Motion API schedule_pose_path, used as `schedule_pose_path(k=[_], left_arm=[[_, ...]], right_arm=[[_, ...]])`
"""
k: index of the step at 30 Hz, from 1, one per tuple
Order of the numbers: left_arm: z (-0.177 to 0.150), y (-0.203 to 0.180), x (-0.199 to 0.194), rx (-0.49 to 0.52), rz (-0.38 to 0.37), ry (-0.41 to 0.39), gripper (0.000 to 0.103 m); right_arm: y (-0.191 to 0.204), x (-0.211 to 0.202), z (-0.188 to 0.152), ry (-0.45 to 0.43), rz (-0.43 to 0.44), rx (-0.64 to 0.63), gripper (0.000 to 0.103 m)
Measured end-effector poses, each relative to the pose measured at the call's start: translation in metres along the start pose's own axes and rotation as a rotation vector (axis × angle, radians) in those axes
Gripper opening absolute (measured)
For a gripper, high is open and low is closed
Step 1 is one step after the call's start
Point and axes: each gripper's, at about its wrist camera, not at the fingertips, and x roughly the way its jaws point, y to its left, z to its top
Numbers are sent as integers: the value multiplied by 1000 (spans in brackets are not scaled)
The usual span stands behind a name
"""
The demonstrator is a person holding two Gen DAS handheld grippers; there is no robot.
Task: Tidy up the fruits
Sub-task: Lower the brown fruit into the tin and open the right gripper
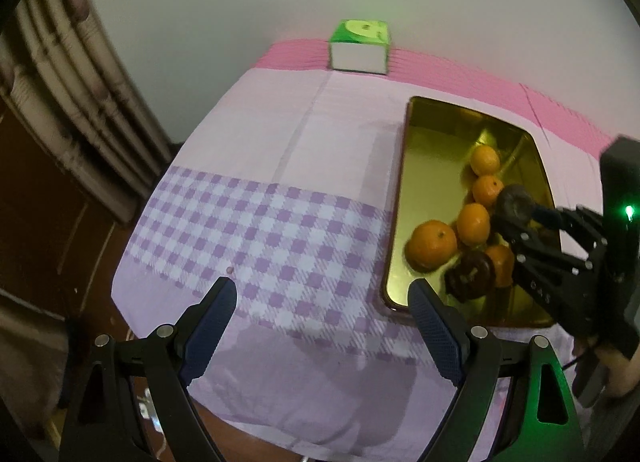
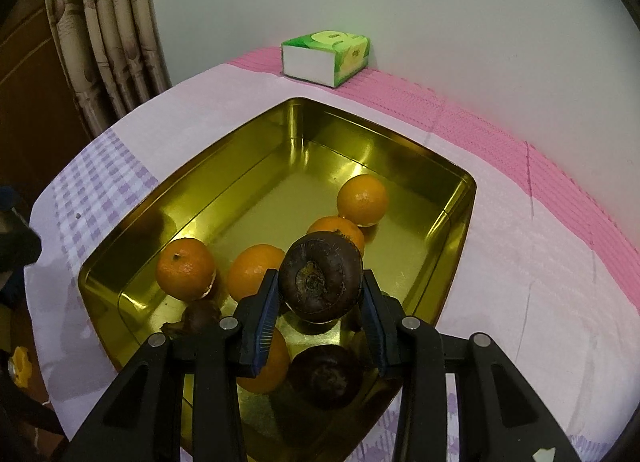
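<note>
Over the gold tray [image 2: 452, 221], my right claw [image 2: 320, 294] grips a dark brown round fruit [image 2: 320, 282], possibly a water chestnut.

I hold it clear above the oranges [image 2: 186, 268], pinched at its widest part between both pads; two more dark fruits [image 2: 326, 376] lie in the tray's near end below. My left claw [image 1: 322, 314] hangs spread and empty above the checked cloth on the worktop [image 1: 260, 221], just beside the tray's near corner. To place well, I judge I should lower it onto bare tray floor by its dark fellows, then release only once it rests, or it may roll among the oranges.
</note>
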Motion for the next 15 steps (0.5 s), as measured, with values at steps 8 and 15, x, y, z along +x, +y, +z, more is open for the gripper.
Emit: schedule_pose_path(k=[8, 15], left_arm=[[-5, -16, 2, 86, -31, -23, 88], [-9, -27, 10, 131, -34, -26, 88]], right_arm=[[0, 3, -1, 19, -11, 13, 37], [1, 1, -1, 18, -11, 16, 37]])
